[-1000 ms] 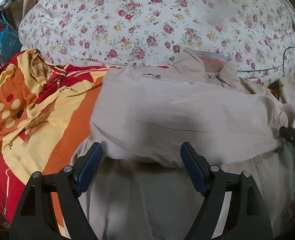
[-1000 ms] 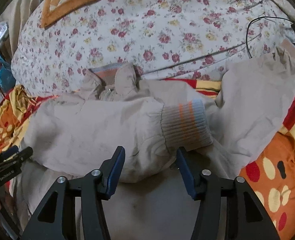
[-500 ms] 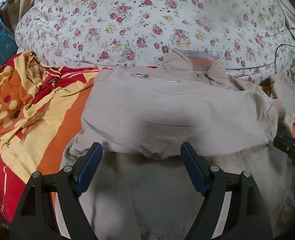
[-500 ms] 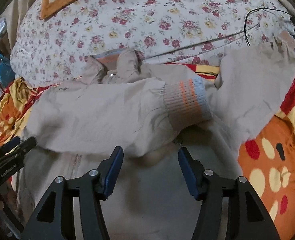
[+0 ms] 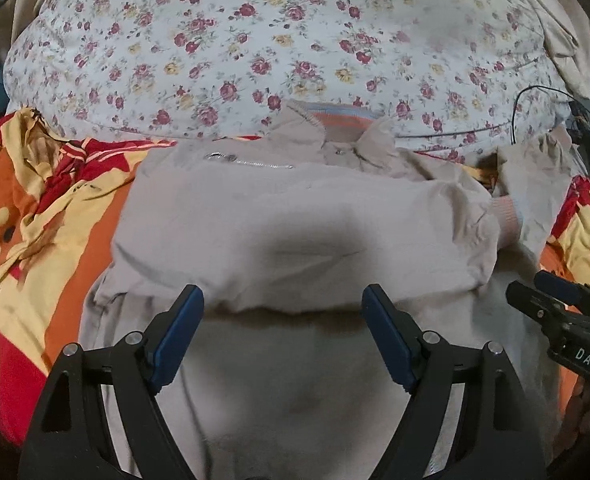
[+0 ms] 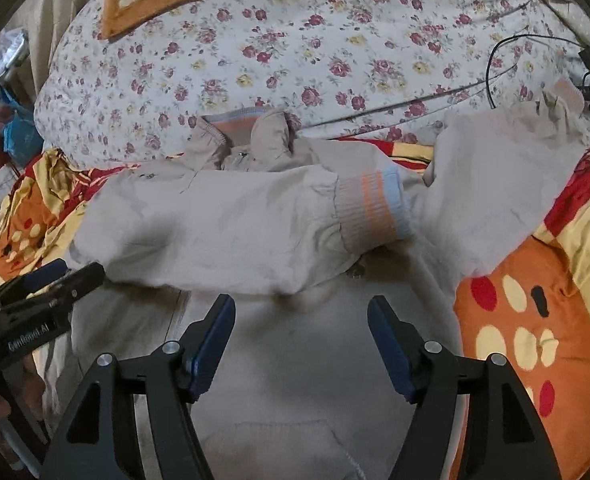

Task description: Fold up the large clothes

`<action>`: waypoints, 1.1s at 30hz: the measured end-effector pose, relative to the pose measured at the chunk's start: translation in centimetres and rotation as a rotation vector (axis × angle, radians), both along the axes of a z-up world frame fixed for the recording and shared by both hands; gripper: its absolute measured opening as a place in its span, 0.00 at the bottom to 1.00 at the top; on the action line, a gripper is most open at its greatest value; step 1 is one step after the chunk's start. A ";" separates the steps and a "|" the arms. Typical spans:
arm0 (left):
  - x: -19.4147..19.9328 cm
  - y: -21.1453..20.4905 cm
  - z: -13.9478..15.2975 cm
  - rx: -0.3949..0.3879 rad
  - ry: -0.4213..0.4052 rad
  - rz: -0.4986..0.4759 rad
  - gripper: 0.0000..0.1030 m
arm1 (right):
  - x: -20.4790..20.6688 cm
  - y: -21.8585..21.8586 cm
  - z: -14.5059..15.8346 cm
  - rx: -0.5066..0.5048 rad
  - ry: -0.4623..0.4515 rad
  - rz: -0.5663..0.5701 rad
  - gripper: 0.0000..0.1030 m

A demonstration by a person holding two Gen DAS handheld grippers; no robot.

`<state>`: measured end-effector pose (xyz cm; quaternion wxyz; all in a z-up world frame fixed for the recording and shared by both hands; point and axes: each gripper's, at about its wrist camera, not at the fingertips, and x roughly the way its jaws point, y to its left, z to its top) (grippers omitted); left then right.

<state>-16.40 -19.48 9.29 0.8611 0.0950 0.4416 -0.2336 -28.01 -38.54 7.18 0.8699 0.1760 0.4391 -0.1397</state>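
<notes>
Since the earlier frame both had lifted back from the beige jacket [image 5: 303, 236] spread across the bed, the left hand-held gripper [image 5: 283, 336] gaping wide and empty, the right hand-held gripper [image 6: 301, 344] empty, jaws opening wider.

Floral quilt [image 5: 279, 52], orange-red patterned sheet [image 5: 47, 216], black cable [image 6: 499, 60].

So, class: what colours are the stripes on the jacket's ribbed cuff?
Orange stripes and a pale blue edge on the beige cuff, clearest in the right wrist view.
</notes>
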 end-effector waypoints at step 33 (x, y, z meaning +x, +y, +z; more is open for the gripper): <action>1.6 -0.9 -3.8 0.050 0.001 0.027 0.80 | 1.8 -0.9 -4.0 0.036 -0.013 -0.009 0.76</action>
